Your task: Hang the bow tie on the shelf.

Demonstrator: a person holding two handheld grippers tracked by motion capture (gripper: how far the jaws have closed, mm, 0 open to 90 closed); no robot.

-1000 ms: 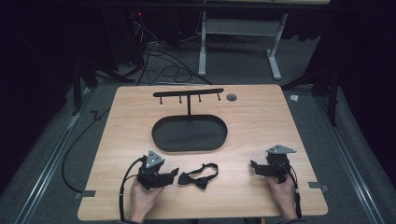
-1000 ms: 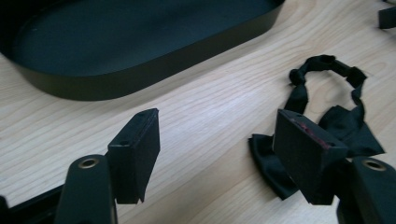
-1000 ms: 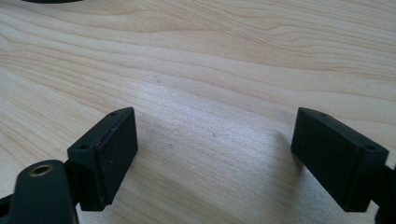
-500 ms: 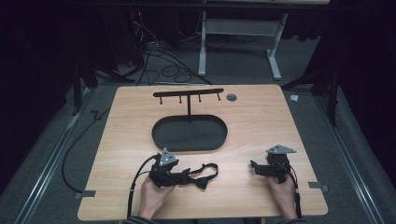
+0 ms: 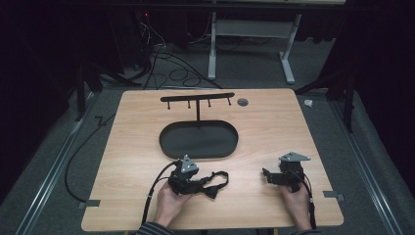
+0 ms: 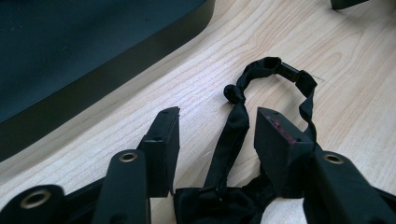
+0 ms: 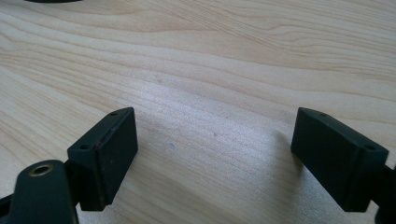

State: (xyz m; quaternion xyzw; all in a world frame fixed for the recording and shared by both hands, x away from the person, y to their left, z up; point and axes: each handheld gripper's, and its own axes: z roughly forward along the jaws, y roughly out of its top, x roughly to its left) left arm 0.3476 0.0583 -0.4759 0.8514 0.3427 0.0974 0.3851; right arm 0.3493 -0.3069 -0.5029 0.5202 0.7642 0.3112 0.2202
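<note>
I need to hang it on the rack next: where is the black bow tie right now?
The bow tie lies near the table's front edge, just below the oval tray, its strap between the closing left gripper's jaws.

High view looks down on table (image 5: 147, 147); gripper views skim woodgrain close (left shares tray (image 6: 70, 46)).

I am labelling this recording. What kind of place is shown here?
Probably a lab or test workshop: one wooden table in a dark curtained area, cables loose on the grey floor, a desk frame behind, and two handheld grippers for practice.
</note>
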